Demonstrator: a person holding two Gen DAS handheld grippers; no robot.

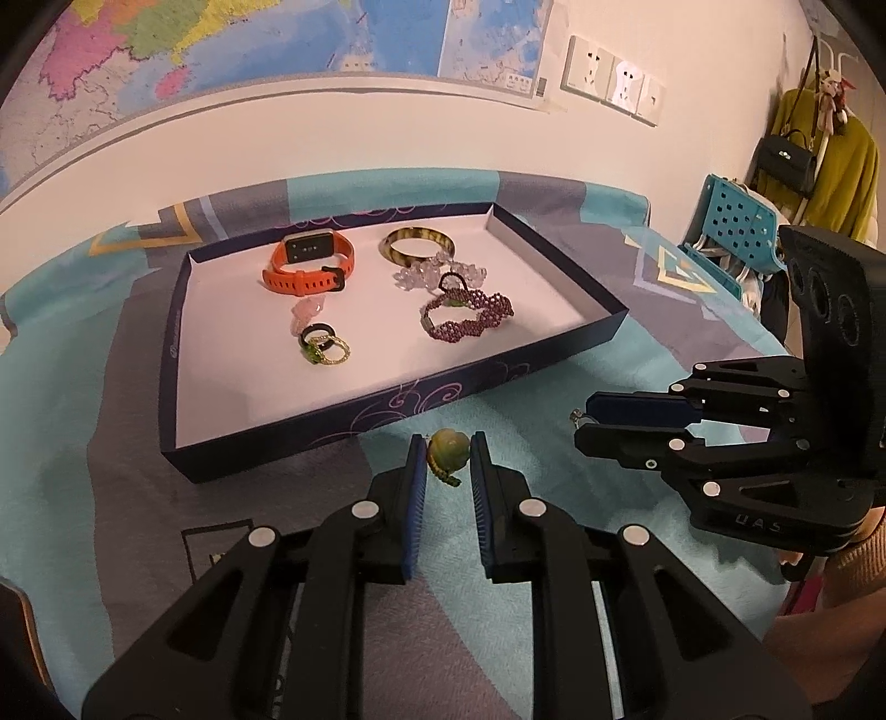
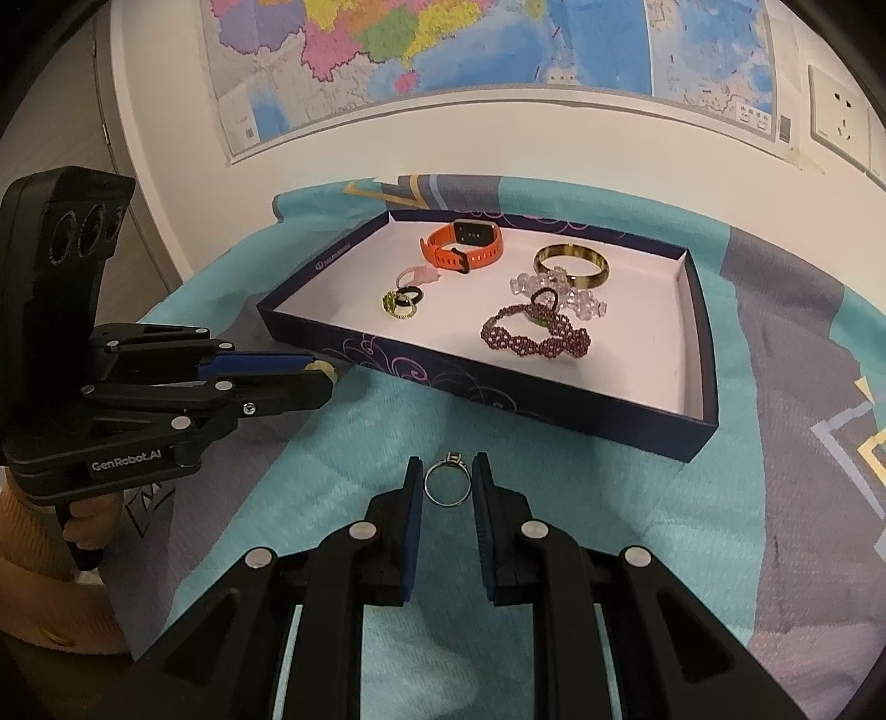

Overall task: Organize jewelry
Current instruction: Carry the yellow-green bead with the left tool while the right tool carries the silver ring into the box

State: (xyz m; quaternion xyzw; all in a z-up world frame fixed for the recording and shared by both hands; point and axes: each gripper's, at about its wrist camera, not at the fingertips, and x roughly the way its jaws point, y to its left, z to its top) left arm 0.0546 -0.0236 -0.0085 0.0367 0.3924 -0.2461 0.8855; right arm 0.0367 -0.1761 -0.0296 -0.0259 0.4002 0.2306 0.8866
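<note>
Room: a pale wall with a large coloured map [image 2: 443, 50] and sockets; below it a tabletop under a teal and grey patterned cloth [image 2: 637, 498].
Tray: a shallow dark-blue box [image 1: 183, 354] with a white floor, lying on the cloth at 12 o'clock of both hands, its long side running across the left wrist view.
In the tray: an orange watch [image 1: 310, 260] at the far left, a striped bangle [image 1: 418, 246] and clear beads at the far right, a purple beaded bracelet [image 1: 465, 313] nearer, a small cluster of rings [image 1: 324, 343] left of centre.
Left hand-held gripper [image 1: 448, 457]: clamped on a green and yellow bead ring [image 1: 446, 451], held above the cloth just short of the tray's near wall.
Right hand-held gripper [image 2: 447, 482]: clamped on a thin silver ring [image 2: 447, 482], the hoop facing the camera, its stone on top.
Key relation: the ring cluster lies at 11 o'clock of the left gripper and is nearer to it than to the right; I judge both rings must clear the near wall first.
</note>
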